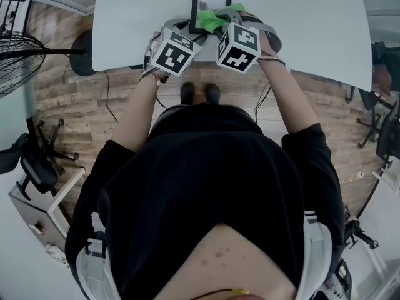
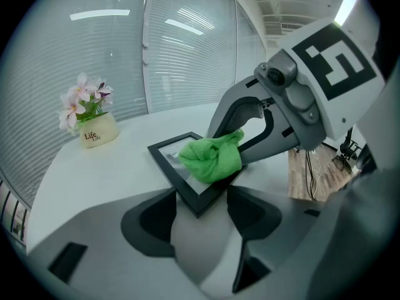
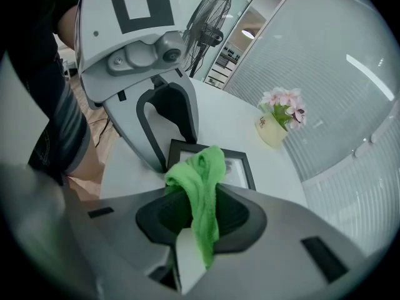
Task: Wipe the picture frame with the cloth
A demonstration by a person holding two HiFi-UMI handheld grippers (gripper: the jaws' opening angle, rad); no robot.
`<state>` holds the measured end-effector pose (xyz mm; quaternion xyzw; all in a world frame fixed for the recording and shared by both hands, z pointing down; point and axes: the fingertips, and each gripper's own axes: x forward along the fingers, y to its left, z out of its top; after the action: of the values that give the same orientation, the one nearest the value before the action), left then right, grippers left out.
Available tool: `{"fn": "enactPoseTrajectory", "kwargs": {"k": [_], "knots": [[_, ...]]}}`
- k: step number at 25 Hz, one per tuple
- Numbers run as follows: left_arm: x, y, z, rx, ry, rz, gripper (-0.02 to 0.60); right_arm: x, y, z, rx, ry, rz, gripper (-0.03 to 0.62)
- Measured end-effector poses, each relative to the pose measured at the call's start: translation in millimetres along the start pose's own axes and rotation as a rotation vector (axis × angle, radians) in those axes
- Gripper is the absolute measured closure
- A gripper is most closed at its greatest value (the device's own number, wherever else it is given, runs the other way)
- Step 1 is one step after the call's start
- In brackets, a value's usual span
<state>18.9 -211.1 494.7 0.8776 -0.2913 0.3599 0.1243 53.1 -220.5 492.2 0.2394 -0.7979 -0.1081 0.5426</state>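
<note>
The frame (image 1: 203, 2) lies flat on the table (image 1: 300, 24) by its near edge, at my twelve o'clock. The cloth (image 1: 215, 20) is bunched on the glass, and my right gripper (image 3: 200, 199) at the frame's five o'clock has its fingers pinched tight on it. My left gripper (image 2: 201, 214) sits at the frame's seven o'clock, fingers closed against the near corner. A flower pot (image 2: 94, 133) stands farther along the table, well apart. A fan (image 1: 15, 58) stands on the floor at my ten o'clock.
</note>
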Motion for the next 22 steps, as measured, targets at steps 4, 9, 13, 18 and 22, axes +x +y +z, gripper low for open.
{"fn": "enactPoseTrajectory", "kwargs": {"k": [4,9,13,18,22], "knots": [[1,0,0,-0.001,0.000,-0.001,0.314,-2,2,1,0.011,-0.005,0.023,0.499],[1,-1,0,-0.001,-0.002,-0.001,0.314,-6,6,2,0.010,-0.011,0.044,0.499],[0,-1,1,-0.001,-0.001,-0.001,0.314,-9,10,4,0.034,-0.024,0.063,0.497],[0,1,-1,-0.002,-0.001,-0.002,0.314,-11,18,10,0.052,-0.038,0.103,0.497],[0,-1,1,-0.002,-0.001,-0.002,0.314,-14,19,9,0.071,-0.045,0.104,0.497]]}}
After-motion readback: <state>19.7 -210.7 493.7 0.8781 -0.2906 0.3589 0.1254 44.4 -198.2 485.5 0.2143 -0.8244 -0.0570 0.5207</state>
